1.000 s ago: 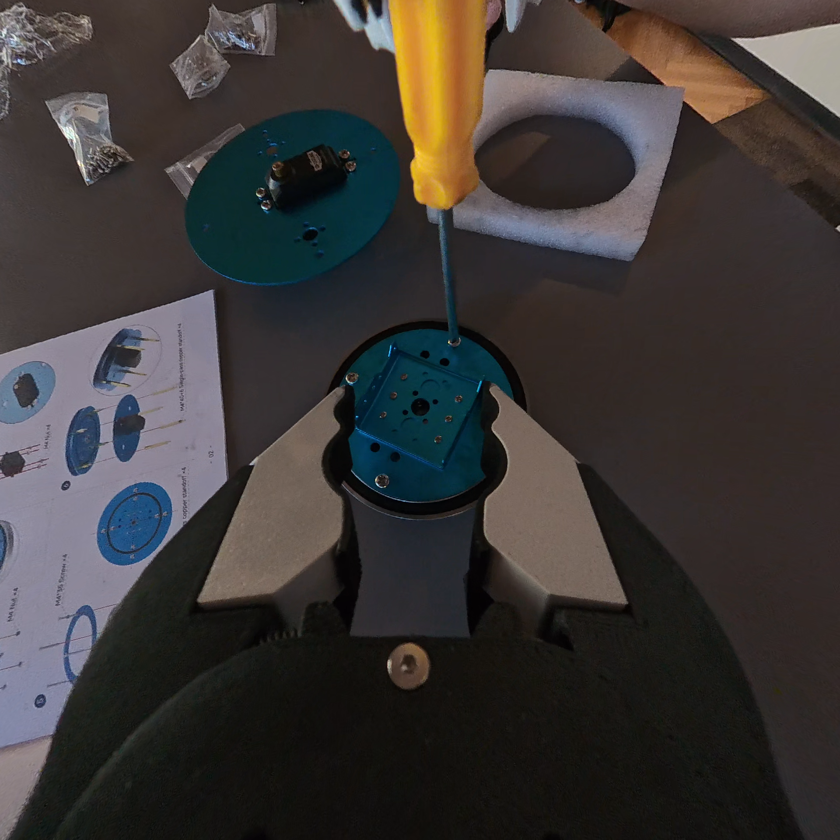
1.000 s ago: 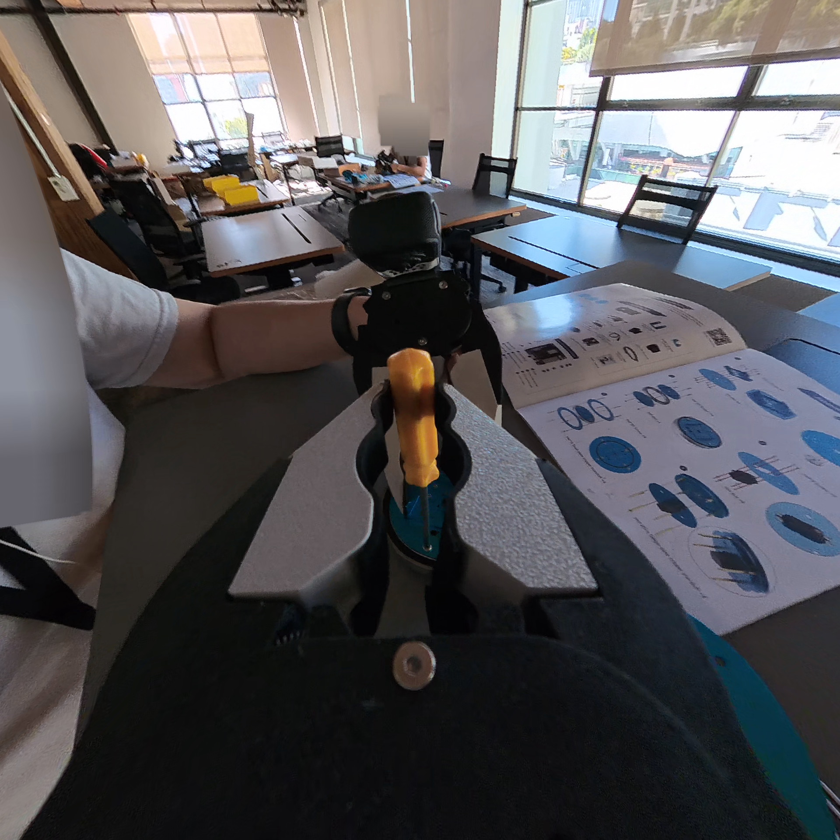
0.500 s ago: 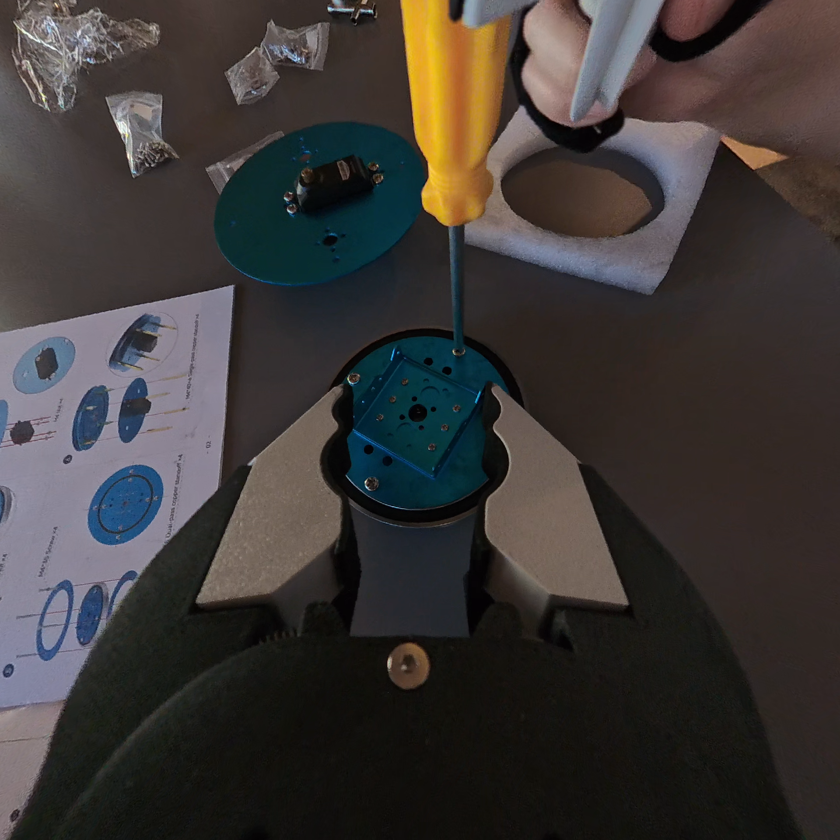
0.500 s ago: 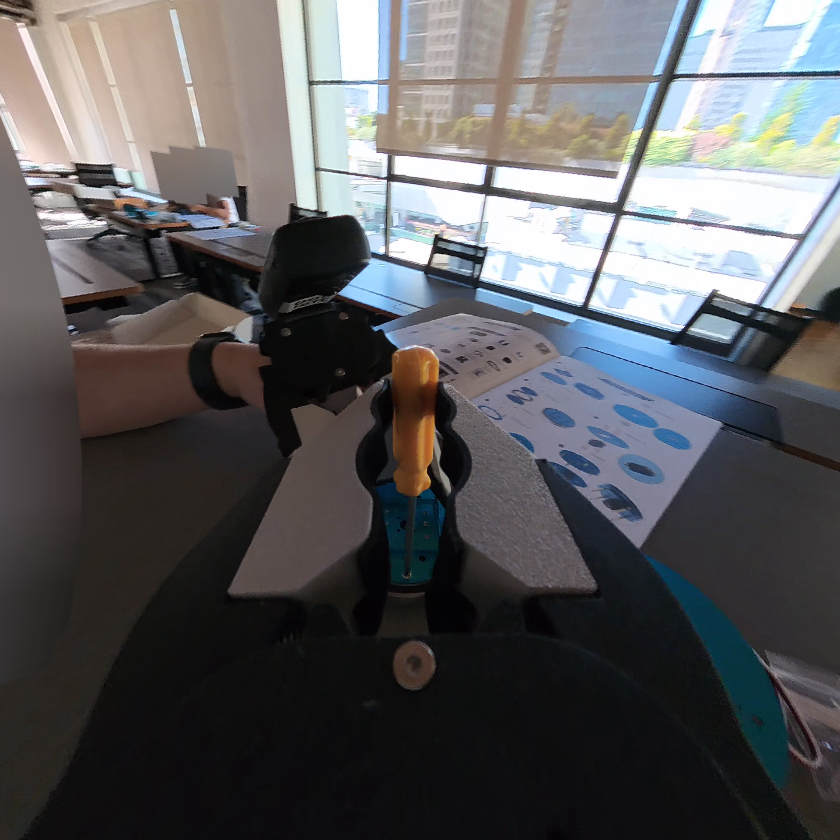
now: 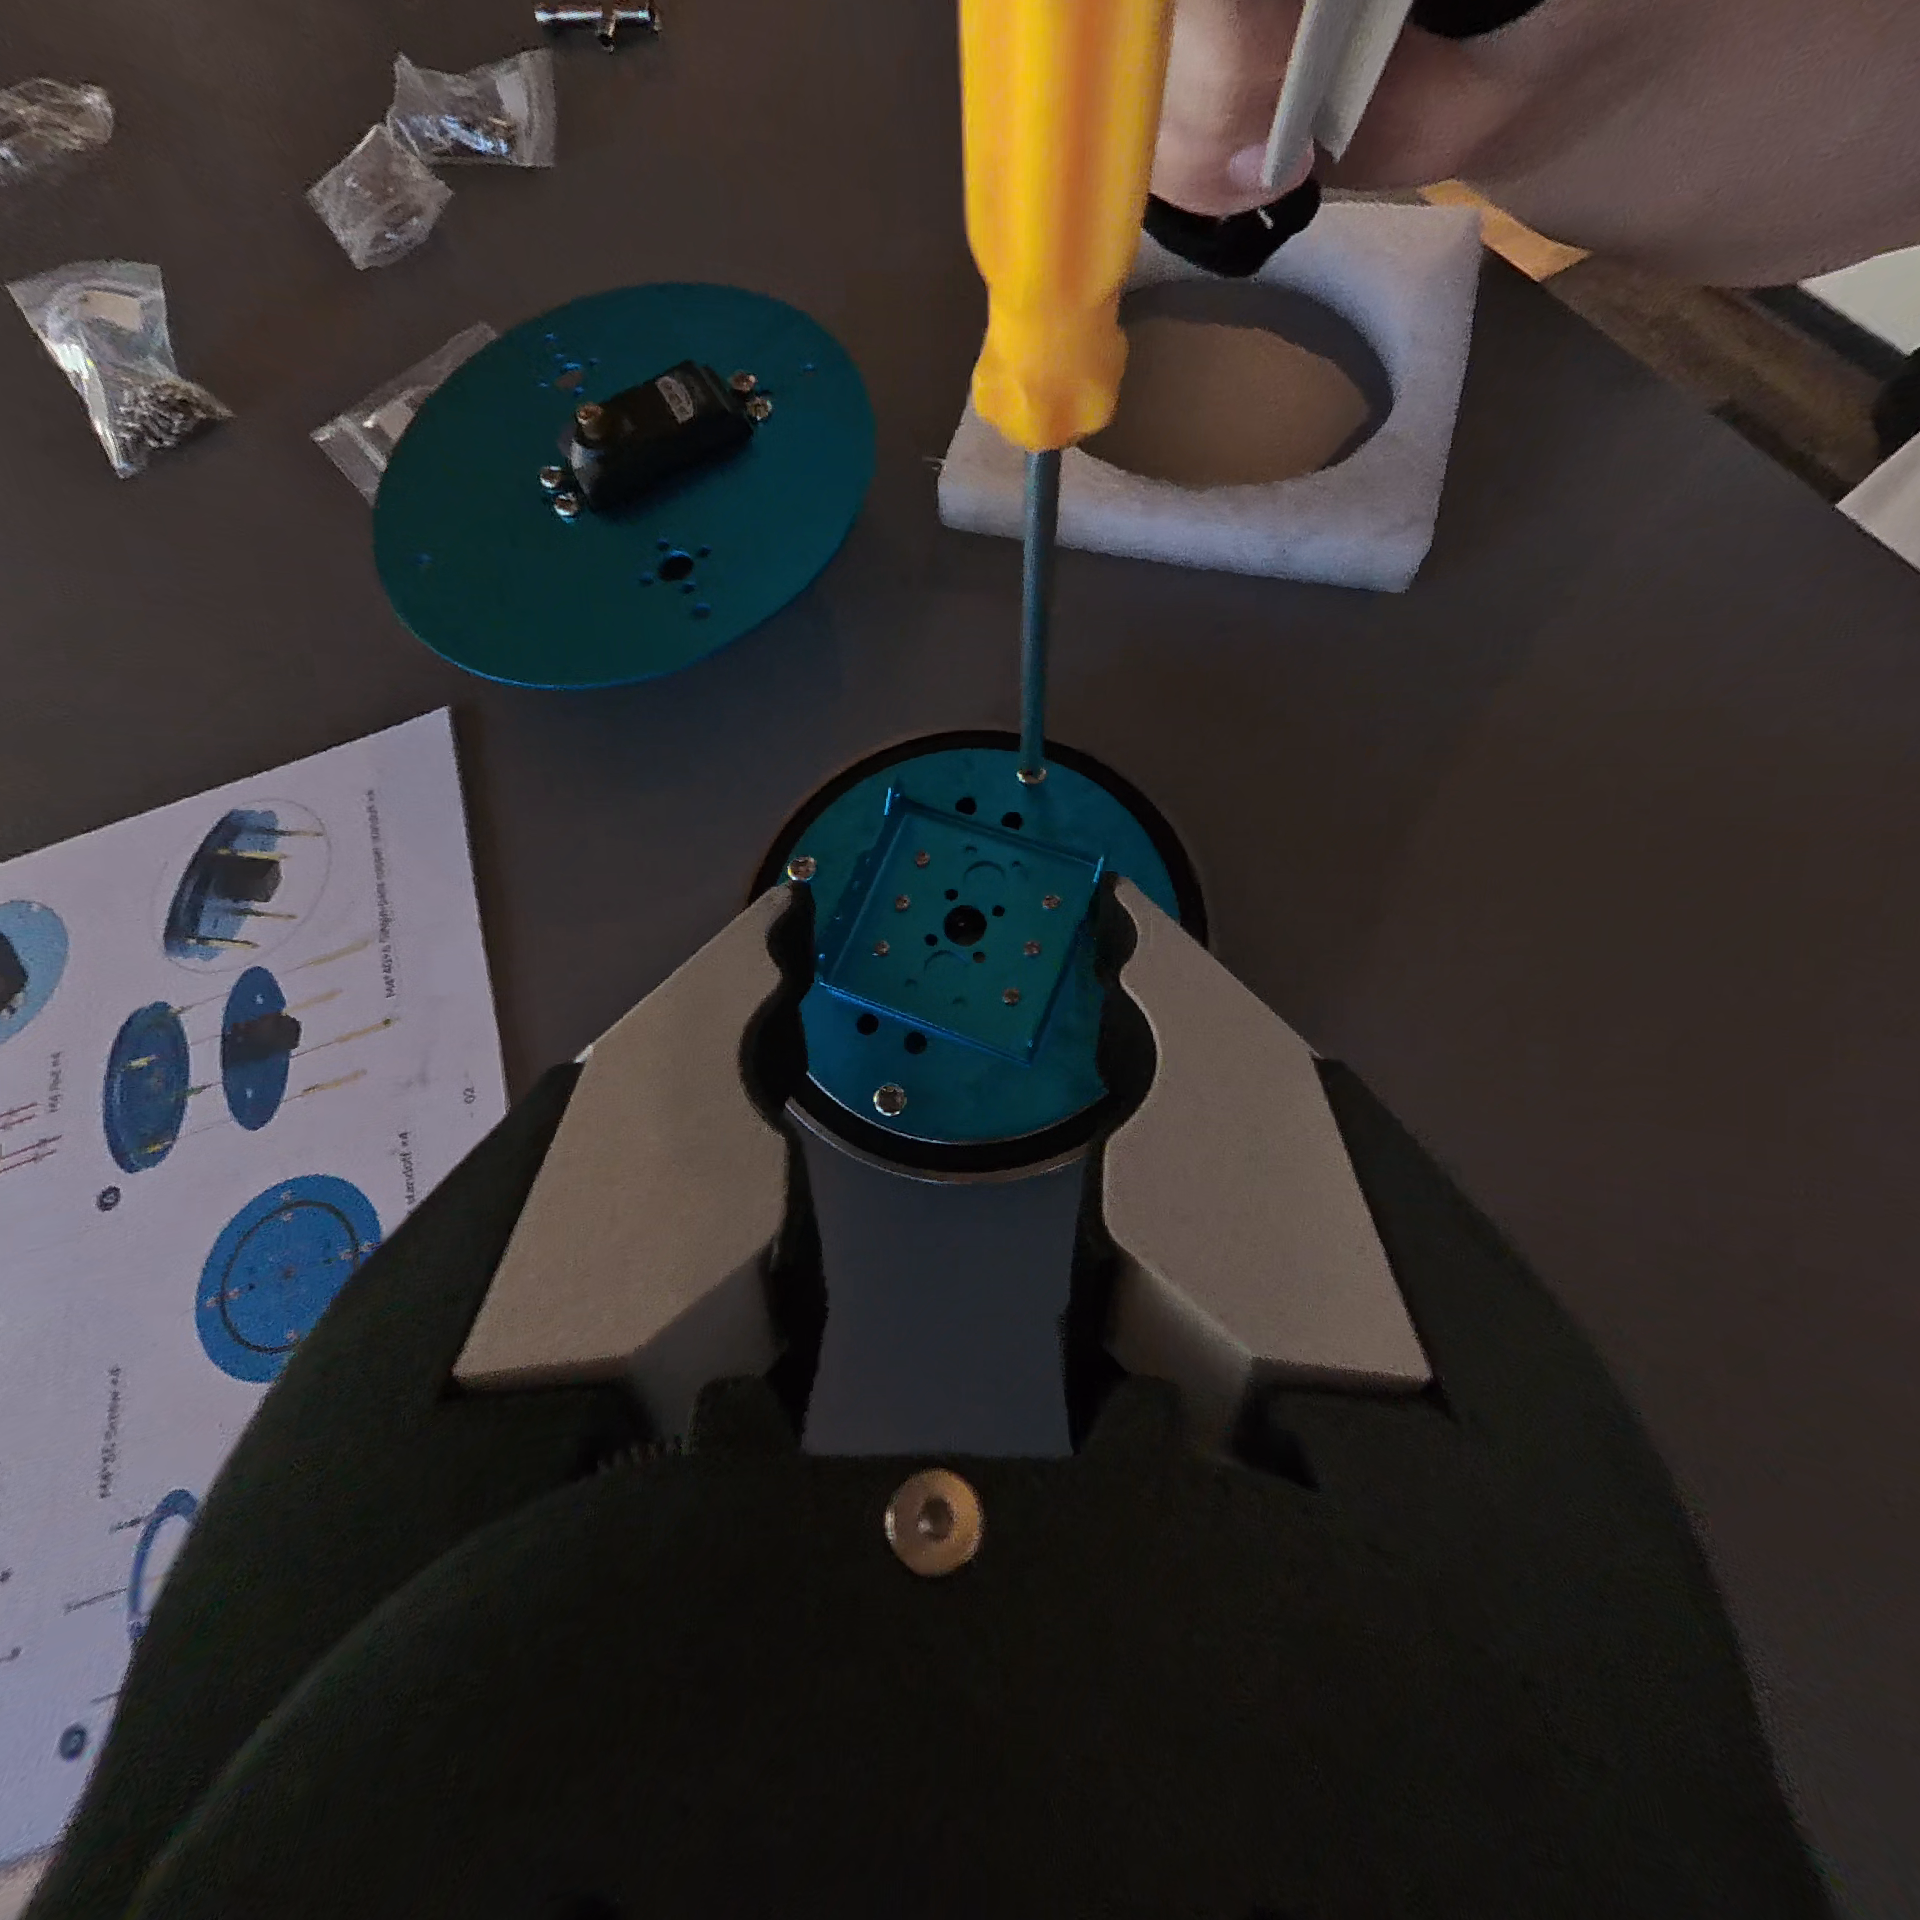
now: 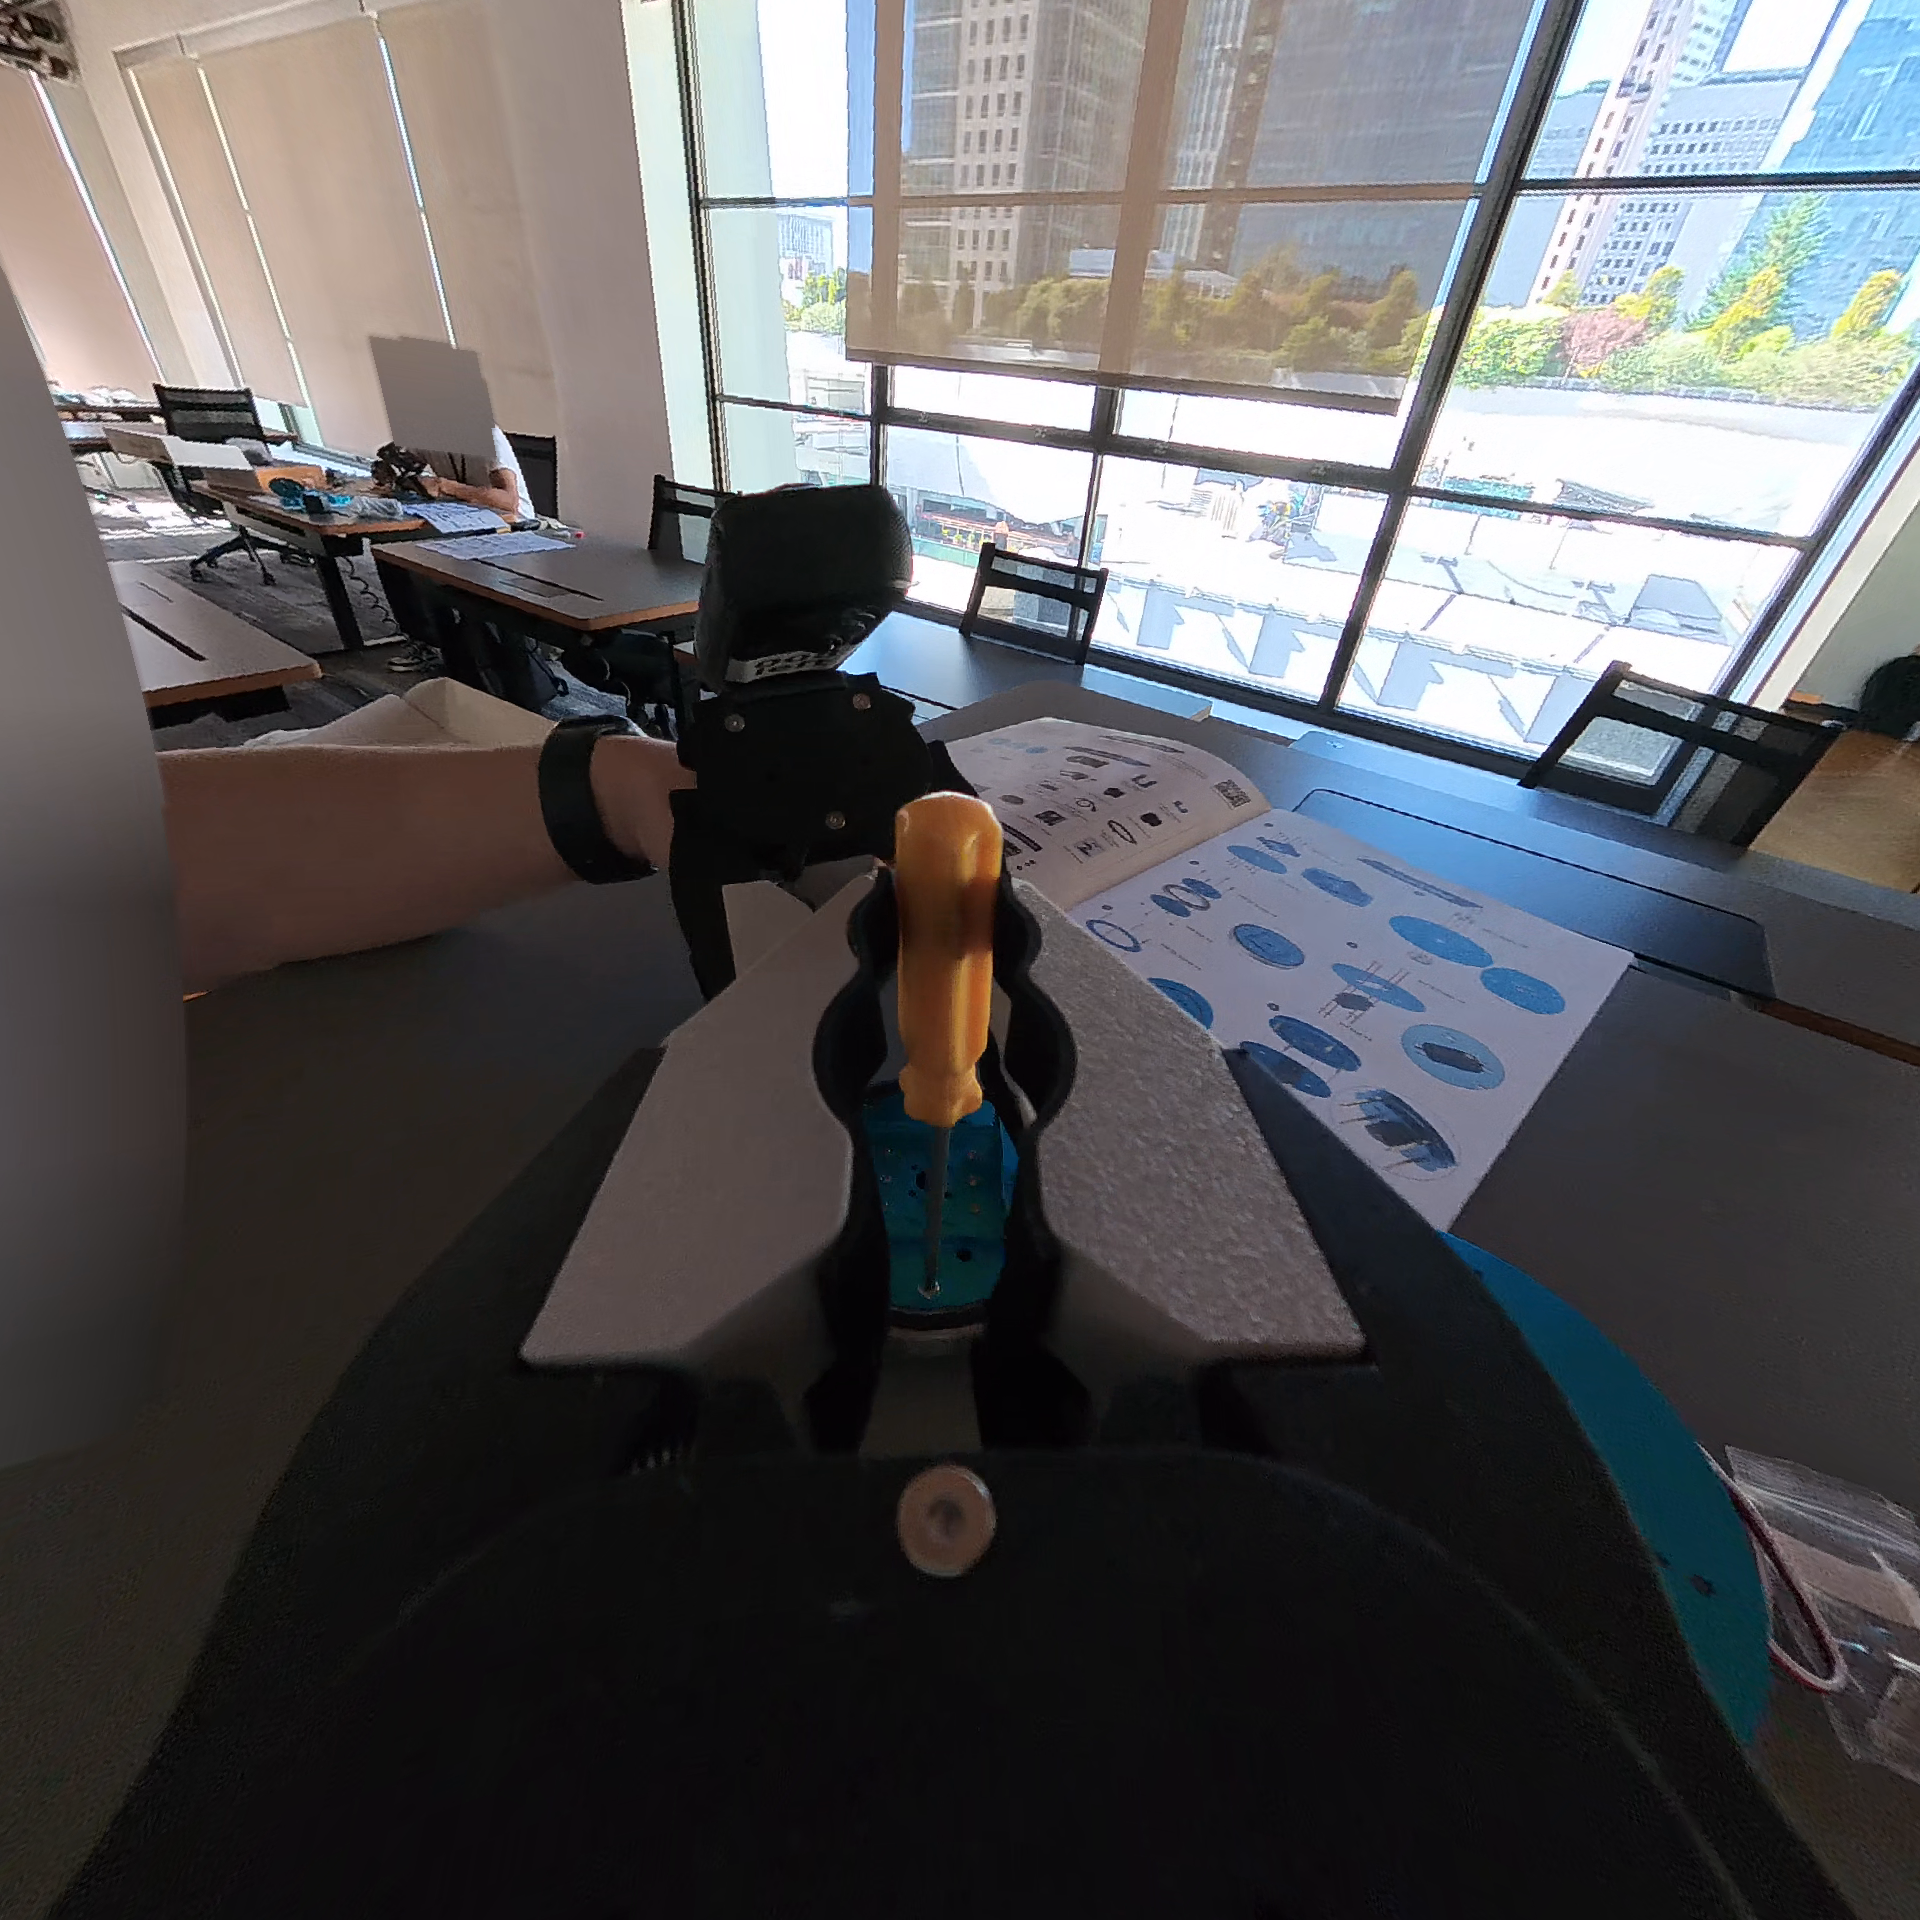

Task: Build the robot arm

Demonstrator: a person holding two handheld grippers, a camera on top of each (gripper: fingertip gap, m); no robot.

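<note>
1. Yellow-handled screwdriver (image 6: 948, 961) is pinched upright in the right claw (image 6: 943, 1023), its tip on a screw (image 5: 1030, 775) at the far rim of the round blue plate (image 5: 940, 1101).
2. Left claw (image 5: 951, 935) is clamped on that plate, which carries a square blue bracket (image 5: 961, 930), on the dark table (image 5: 1507, 935).
3. Beyond lie a blue disc with a black servo (image 5: 623, 488), a white foam square (image 5: 1226, 509) and small plastic bags (image 5: 114, 353); an instruction sheet (image 5: 343, 935) lies left.

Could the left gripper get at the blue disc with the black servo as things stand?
Probably not: the left gripper is shut on the round blue assembly, so it is occupied. The blue disc with the black servo lies apart on the table, unobstructed.
</note>
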